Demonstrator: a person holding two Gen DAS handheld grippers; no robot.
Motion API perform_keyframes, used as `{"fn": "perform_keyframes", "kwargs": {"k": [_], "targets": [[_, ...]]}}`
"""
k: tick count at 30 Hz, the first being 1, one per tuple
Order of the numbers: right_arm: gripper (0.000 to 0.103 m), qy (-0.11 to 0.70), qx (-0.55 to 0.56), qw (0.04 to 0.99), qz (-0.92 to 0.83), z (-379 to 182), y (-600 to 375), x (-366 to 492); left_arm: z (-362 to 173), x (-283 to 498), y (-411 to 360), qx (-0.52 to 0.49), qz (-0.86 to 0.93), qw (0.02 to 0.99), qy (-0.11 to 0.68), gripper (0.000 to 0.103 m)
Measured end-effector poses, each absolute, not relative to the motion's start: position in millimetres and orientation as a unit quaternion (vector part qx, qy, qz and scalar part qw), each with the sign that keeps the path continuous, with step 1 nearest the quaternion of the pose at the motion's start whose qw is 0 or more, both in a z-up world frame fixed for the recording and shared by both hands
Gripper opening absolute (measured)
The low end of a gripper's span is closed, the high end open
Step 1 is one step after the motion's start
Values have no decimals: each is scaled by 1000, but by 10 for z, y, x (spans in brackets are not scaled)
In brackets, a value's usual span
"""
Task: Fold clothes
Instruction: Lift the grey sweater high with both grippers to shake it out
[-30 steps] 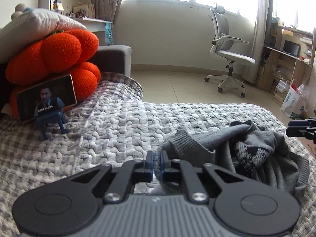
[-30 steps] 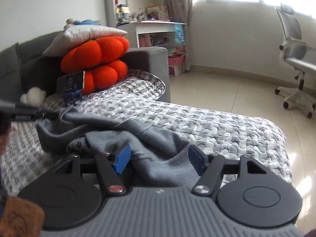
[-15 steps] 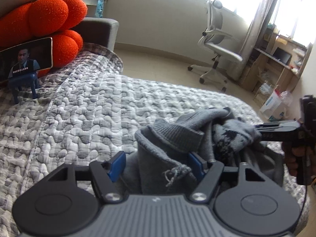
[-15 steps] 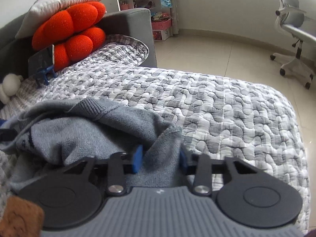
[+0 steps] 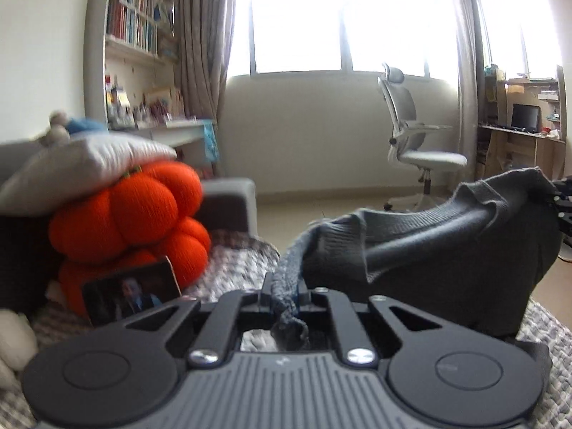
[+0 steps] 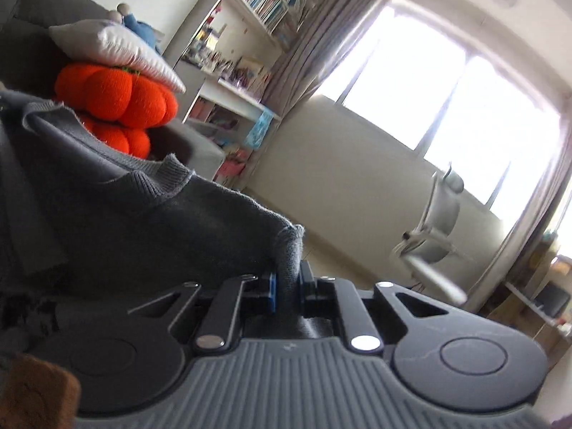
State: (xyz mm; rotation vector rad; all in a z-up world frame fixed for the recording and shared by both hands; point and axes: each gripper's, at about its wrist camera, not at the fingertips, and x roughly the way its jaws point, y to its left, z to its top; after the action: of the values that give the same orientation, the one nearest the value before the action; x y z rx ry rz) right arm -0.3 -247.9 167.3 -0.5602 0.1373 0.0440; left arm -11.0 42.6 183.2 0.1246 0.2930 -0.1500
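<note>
1. Left gripper (image 5: 284, 291): jaws are closing, with a bunched edge of the grey knit sweater (image 5: 447, 243) pinched between the pads. Half a second ago these jaws stood apart around the cloth; a second ago they were nearly together on it.
2. Right gripper (image 6: 287, 286): jaws are closing on a gathered corner of the same sweater (image 6: 136, 221), with the cloth clamped between the blue pads (image 6: 272, 291). A second ago these jaws stood wide apart over the garment.
3. Sweater position: the garment hangs stretched between the two grippers, with its ribbed hem uppermost in the left wrist view. In the earlier frames it lay crumpled on the quilt.
4. Quilt (image 5: 243, 261): the grey-and-white checked cover shows only in narrow strips beside and below the sweater in the left wrist view. Earlier it filled most of both views.
5. Right wrist view: the room appears strongly tilted, with the window (image 6: 429, 107) and the office chair (image 6: 434, 228) leaning. Earlier this view was close to level.
6. Background, left wrist view: the orange pumpkin cushion (image 5: 136, 221) sits under a white pillow (image 5: 82, 164); a phone (image 5: 130, 295) showing video stands in front of it, as before.
</note>
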Motion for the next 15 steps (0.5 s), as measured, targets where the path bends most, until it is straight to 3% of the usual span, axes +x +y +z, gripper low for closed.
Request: {"fn": "perform_keyframes", "kwargs": {"k": [15], "targets": [[10, -237, -287, 920, -122, 3211, -2638, -1048, 3596, -1155, 429, 90, -66, 988, -107, 9]]}}
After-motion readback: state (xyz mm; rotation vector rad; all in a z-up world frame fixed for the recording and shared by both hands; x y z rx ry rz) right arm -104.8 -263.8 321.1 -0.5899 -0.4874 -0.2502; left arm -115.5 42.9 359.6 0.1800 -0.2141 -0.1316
